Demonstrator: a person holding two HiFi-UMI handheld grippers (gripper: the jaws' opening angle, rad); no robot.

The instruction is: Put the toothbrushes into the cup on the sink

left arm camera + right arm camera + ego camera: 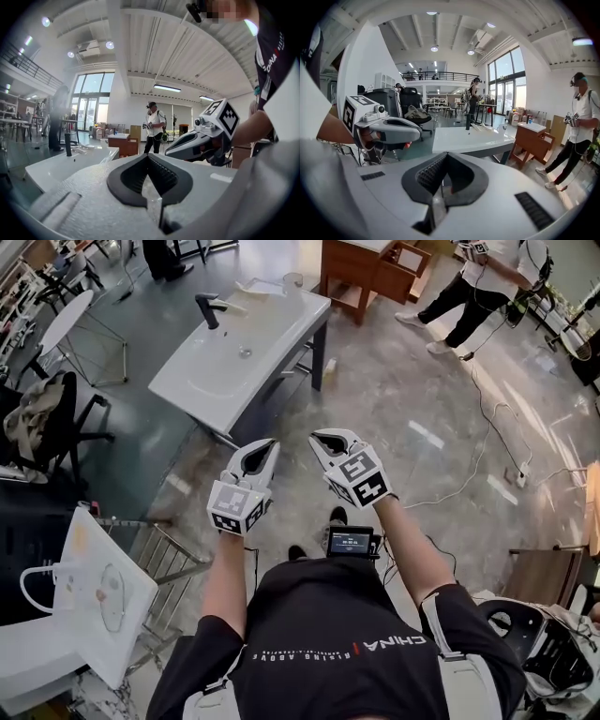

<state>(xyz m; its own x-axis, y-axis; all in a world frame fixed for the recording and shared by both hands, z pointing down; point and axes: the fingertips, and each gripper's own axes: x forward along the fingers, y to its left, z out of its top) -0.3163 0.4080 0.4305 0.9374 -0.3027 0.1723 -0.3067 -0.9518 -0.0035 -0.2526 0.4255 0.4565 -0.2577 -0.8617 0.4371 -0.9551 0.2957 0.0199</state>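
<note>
A white sink (202, 381) on a dark frame stands ahead on the floor, with a black tap (208, 307) at its back. Pale toothbrushes (255, 288) lie on its far rim, next to a clear cup (292, 281). Both grippers hover side by side well short of the sink, pointing at it. My left gripper (269, 445) and right gripper (322, 438) are shut with nothing in them. The right gripper view shows the sink (464, 138), the tap (468, 122) and the left gripper (389, 129). In the left gripper view the sink (56, 166) is at the left and the right gripper (194, 140) at the right.
A wooden cabinet (370, 273) stands behind the sink, and a person (483, 287) stands at the far right. A cable (473, 460) trails over the floor. At the left are a black chair (52, 427), a metal rack (169, 559) and a white panel (94, 601).
</note>
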